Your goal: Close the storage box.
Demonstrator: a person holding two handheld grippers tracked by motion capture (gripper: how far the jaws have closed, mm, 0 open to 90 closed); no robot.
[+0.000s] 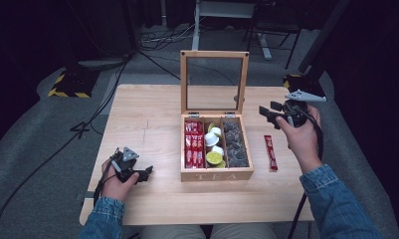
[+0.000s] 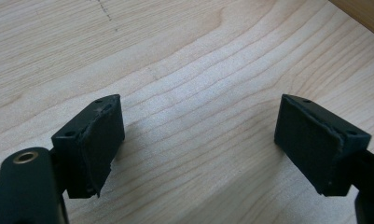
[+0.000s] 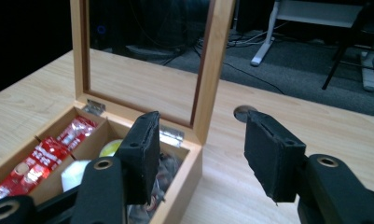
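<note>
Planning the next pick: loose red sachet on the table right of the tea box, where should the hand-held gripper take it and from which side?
Take the red sachet across its narrow width near the middle, coming straight down from above with the right hand-held gripper, which is nearest and open. It lies flat, long axis running away from the person, apart from the tea box, so the jaws should have room on both long edges.
</note>
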